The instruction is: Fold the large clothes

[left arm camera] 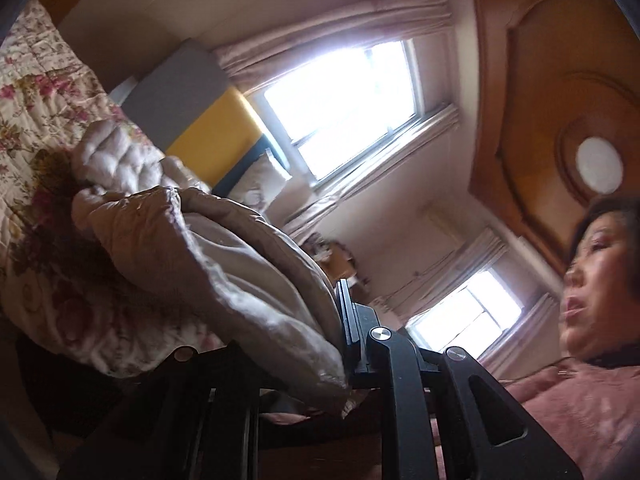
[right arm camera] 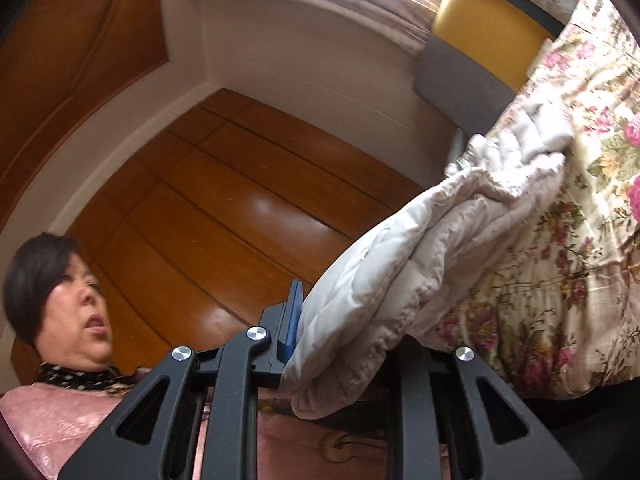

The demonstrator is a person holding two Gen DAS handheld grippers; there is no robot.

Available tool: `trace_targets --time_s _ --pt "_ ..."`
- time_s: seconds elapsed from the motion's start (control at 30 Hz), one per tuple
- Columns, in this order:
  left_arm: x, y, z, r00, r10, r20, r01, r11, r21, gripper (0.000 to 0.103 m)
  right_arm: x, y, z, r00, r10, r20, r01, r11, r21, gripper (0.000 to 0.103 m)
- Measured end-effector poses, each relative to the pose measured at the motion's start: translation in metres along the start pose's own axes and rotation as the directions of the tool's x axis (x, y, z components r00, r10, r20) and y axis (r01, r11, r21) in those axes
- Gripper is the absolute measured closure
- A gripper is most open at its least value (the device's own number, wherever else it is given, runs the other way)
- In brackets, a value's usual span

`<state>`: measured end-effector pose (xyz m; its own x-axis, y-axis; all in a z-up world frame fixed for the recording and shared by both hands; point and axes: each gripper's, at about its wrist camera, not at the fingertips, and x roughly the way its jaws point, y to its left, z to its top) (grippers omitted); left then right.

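Observation:
A large pale beige quilted garment (left arm camera: 224,256) hangs between both grippers and trails onto the bed. My left gripper (left arm camera: 316,344) is shut on one edge of it; only its right finger (left arm camera: 348,320) shows, the fabric hides the other. In the right wrist view the same garment (right arm camera: 404,264) is bunched in my right gripper (right arm camera: 344,340), which is shut on it. Its blue-padded left finger (right arm camera: 292,320) presses the cloth; the other finger is hidden behind the fabric. Both cameras are tilted up toward the room.
A floral bedspread (left arm camera: 36,112) (right arm camera: 568,240) covers the bed under the garment. A grey and yellow headboard (left arm camera: 196,108) with a pillow (left arm camera: 260,180) stands by the window. The person (left arm camera: 592,280) (right arm camera: 68,312) holding the grippers stands close behind them.

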<state>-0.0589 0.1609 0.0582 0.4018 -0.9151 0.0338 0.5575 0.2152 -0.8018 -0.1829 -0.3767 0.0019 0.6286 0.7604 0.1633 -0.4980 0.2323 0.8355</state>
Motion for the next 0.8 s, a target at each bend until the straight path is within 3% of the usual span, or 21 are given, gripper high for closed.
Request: trace_targets --time_s 0.17,0.33,0.4,0.5,0.6,0.8 --pt "-0.015 -0.029 0.008 0.992 -0.124 0.036 0.125 0.992 -0.012 0.087 -0.013 0.022 -0.011 0.99 0.138 0.004 -0.138 0.99 -0.02 0.083" --pt "-0.004 -0.028 0.025 0.996 -0.087 0.029 0.088 0.996 -0.021 0.086 -0.019 0.025 -0.006 0.988 0.149 0.032 -0.149 0.989 0.008 0.083" --pt "0.007 -0.016 0.035 0.998 -0.054 0.016 0.055 0.997 -0.051 0.086 -0.016 0.025 0.004 0.993 0.106 0.054 -0.109 0.993 0.052 0.083" --pt "0.033 0.008 0.056 0.999 0.039 -0.013 -0.04 0.994 -0.099 0.086 -0.002 -0.001 0.026 0.996 0.035 0.078 -0.045 0.991 0.129 0.083" --pt "0.058 0.038 0.075 0.995 0.087 -0.041 -0.093 0.982 -0.167 0.086 0.018 -0.03 0.045 0.996 -0.03 0.089 0.013 0.983 0.184 0.083" --pt "0.102 0.097 0.103 0.979 0.189 -0.074 -0.201 0.954 -0.224 0.086 0.039 -0.092 0.072 0.977 -0.181 0.116 0.137 0.941 0.309 0.083"
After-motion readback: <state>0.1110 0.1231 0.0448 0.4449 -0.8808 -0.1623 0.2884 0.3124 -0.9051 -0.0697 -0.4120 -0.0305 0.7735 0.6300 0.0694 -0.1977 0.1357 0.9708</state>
